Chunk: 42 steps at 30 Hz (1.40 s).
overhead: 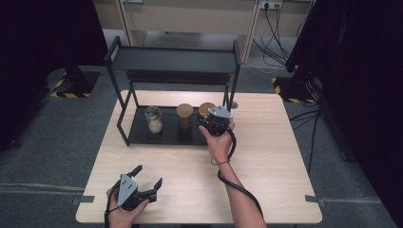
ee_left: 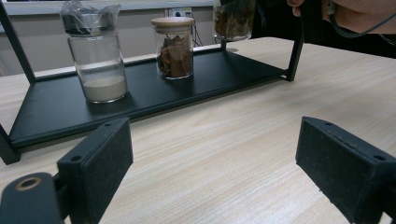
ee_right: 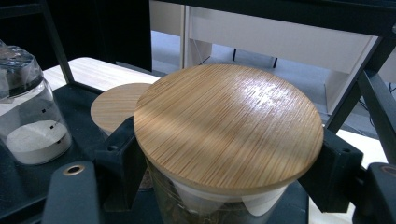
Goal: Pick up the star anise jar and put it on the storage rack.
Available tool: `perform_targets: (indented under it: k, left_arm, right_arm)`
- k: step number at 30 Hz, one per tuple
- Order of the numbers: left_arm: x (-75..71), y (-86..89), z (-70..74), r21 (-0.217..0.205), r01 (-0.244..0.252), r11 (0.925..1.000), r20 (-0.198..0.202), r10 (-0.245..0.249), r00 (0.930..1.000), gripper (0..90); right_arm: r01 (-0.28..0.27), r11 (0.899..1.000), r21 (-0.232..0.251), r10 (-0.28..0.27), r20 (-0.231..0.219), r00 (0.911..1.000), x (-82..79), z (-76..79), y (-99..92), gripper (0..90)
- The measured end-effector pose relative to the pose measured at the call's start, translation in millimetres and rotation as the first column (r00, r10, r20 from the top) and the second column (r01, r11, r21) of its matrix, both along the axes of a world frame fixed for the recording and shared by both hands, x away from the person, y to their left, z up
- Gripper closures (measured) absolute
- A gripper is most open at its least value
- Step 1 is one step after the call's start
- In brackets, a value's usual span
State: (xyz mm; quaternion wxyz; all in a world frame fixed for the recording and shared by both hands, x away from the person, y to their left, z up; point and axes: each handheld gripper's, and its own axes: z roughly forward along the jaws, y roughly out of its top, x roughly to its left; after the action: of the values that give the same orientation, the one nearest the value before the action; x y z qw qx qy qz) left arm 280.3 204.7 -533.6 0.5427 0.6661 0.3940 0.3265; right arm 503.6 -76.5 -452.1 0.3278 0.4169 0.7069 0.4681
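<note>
In the high view, the right gripper (overhead: 209,124) is clamped on the rightmost jar (overhead: 206,110) at the rack's lower shelf (overhead: 138,133), while the left gripper (overhead: 148,179) rests wide open and empty on the bench (overhead: 266,156), well clear. The left gripper view shows that jar (ee_left: 233,18) far ahead, beyond the middle jar (ee_left: 173,46). In the right gripper view, the jaws press the glass just beneath the bamboo lid (ee_right: 228,122), probably so the lid rim blocks slipping.

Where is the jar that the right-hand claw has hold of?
In the high view the held jar stands at the right end of the black rack's bottom shelf, beside the middle wooden-lidded jar, with the right claw shut on it.
</note>
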Motion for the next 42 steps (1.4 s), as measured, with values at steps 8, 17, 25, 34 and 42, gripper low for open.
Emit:
perform_targets:
  k: [8, 17, 25, 34, 42]
  left_arm:
    - [-0.2, -0.1, 0.0, 0.001, 0.0, 1.0, 0.001, 0.0, 1.0, 10.5]
    - [-0.1, -0.1, 0.0, -0.001, 0.001, 1.0, -0.001, -0.001, 1.0, 10.5]
    - [-0.2, -0.2, 0.0, 0.0, 0.001, 1.0, -0.001, -0.001, 1.0, 10.5]
    - [-0.3, 0.1, 0.0, -0.002, 0.002, 1.0, -0.001, -0.002, 1.0, 10.5]
    - [-0.3, 0.3, 0.0, -0.001, 0.003, 1.0, -0.001, -0.003, 1.0, 10.5]
  right_arm:
    - [0.001, 1.0, -0.031, -0.001, 0.005, 1.0, 4.0, -0.4, 2.8, 25.9]
    - [0.012, 1.0, -0.001, -0.012, -0.014, 0.9998, 10.0, -2.8, 3.4, 25.8]
    - [0.018, 1.0, -0.002, -0.018, -0.024, 0.9996, 14.1, -4.8, 6.1, 25.9]
    - [0.027, 1.0, 0.001, -0.027, -0.031, 0.9991, 18.8, -7.6, 9.6, 25.9]
    - [0.033, 0.999, -0.003, -0.033, -0.031, 0.999, 23.0, -8.5, 11.1, 25.9]
